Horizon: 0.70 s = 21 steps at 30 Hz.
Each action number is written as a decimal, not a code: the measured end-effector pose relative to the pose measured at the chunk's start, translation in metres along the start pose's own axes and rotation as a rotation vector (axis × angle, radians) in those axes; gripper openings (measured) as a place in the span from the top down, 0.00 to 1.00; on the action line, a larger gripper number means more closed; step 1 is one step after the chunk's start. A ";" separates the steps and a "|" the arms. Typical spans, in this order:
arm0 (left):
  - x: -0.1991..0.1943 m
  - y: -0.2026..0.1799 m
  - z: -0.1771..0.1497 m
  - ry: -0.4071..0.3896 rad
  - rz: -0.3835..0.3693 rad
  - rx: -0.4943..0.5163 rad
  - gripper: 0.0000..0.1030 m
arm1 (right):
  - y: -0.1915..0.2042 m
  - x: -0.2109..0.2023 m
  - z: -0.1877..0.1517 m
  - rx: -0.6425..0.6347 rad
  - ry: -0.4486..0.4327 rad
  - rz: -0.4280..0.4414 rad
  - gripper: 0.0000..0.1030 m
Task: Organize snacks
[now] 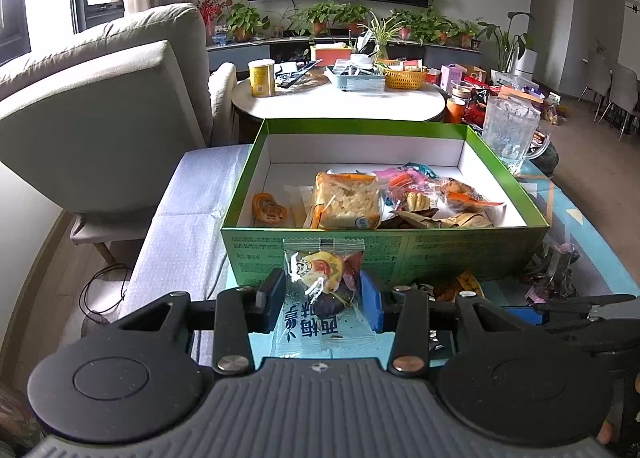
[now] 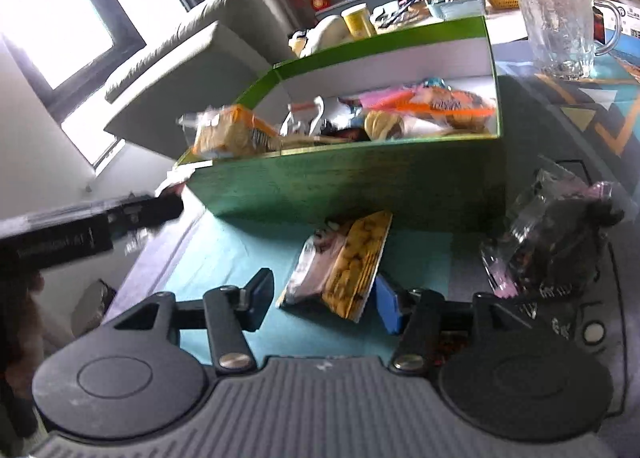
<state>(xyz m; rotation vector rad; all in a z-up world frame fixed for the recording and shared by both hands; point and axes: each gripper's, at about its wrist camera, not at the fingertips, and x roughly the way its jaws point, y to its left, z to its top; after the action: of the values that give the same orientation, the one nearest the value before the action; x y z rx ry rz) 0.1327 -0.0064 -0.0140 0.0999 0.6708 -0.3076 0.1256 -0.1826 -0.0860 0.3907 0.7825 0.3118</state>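
Left gripper (image 1: 320, 298): jaws partly closed and clamped on a small clear-film prune packet (image 1: 320, 286), crinkled, sealed flat at both ends, dark fruit visible inside; packet held upright just in front of the green box's near wall. Green box (image 1: 384, 254): rectangular cardboard, printed green outside, plain white inside, open top. Contents: a square rice-crisp cake in clear wrap (image 1: 346, 199), a small round pastry (image 1: 269, 208), and a loose heap of glossy mixed wrappers at the right. Right gripper (image 2: 325, 300): jaws spread wide, nothing gripped; a flat yellow-and-clear snack pouch (image 2: 340, 266) lies on the teal surface (image 2: 224, 254) between the two pads, the blue pad just beside its edge, the black pad clear of it. A crumpled clear bag of dark snacks (image 2: 556, 242) sits to the right, near the box corner. A ribbed glass mug (image 2: 560, 25) stands behind the box. The right view is motion-blurred.
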 end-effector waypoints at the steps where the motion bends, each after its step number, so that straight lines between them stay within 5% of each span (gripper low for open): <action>1: 0.001 0.001 0.000 0.002 -0.002 -0.002 0.63 | 0.002 0.001 0.000 -0.007 0.000 -0.005 0.41; 8: 0.005 0.008 -0.004 0.007 -0.016 -0.023 0.63 | 0.023 0.014 0.004 -0.111 0.005 -0.099 0.43; 9: 0.005 0.009 -0.005 0.006 -0.016 -0.026 0.63 | 0.025 0.015 0.003 -0.130 -0.006 -0.116 0.54; 13: 0.005 0.015 -0.006 0.008 -0.005 -0.036 0.63 | 0.025 0.001 0.000 -0.144 -0.070 -0.057 0.76; 21: -0.007 0.017 -0.002 -0.026 0.005 -0.039 0.63 | 0.045 -0.045 0.003 -0.243 -0.209 0.009 0.79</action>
<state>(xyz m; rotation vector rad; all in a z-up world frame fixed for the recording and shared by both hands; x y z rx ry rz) 0.1310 0.0116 -0.0114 0.0608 0.6503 -0.2903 0.0919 -0.1618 -0.0353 0.1935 0.5312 0.3640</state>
